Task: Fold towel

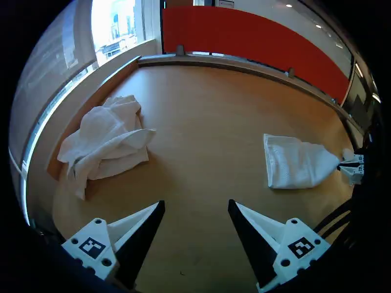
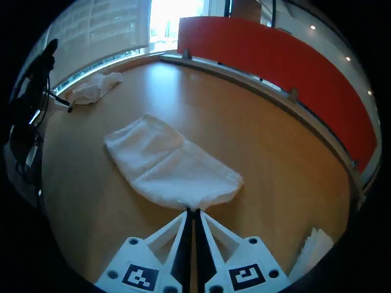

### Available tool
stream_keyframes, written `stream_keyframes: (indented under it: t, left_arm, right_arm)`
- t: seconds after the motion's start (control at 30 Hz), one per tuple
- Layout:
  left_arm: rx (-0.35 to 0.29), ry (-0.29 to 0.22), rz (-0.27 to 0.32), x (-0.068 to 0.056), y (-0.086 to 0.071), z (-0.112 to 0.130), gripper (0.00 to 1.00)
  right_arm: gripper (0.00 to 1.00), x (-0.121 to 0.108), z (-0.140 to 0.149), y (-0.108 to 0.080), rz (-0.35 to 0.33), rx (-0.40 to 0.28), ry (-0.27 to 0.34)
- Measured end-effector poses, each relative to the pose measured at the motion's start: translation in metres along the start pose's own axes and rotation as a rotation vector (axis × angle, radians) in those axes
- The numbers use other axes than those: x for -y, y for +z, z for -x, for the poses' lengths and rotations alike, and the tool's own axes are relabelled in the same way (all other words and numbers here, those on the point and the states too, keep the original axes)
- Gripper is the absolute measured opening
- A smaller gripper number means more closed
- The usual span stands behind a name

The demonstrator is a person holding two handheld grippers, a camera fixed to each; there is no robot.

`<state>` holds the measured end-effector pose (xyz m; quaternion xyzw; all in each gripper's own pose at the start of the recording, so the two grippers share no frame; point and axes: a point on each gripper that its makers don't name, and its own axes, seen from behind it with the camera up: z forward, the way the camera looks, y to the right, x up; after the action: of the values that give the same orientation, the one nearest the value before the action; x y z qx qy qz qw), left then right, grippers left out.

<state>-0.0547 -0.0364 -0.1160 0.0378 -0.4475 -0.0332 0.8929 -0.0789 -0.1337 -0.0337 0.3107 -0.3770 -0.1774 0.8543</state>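
Wooden worktop runs back to a red panel and a bright window. The right claw is clenched on the near edge of the part-folded towel, which lies flat on the wood. The left claw hangs released, fingers spread, above the worktop. A crumpled cloth heap lies well apart, near the window side.

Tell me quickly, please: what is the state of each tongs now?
Left tongs: open, holding nothing.
Right tongs: closed on the near edge of the towel.
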Motion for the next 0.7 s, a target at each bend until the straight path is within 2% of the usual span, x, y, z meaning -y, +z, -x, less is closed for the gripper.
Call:
stream_keyframes:
  t: [0.4,0.7]
  left_arm:
    - [-0.007,-0.007,0.0,0.001,-0.003,-0.001,0.96]
    - [-0.013,-0.009,0.001,0.002,-0.005,-0.002,0.96]
  right_arm:
    - [0.03,0.003,-0.065,-0.001,-0.016,-0.089,-0.07]
    - [0.03,0.009,-0.079,-0.002,-0.03,-0.103,-0.103]
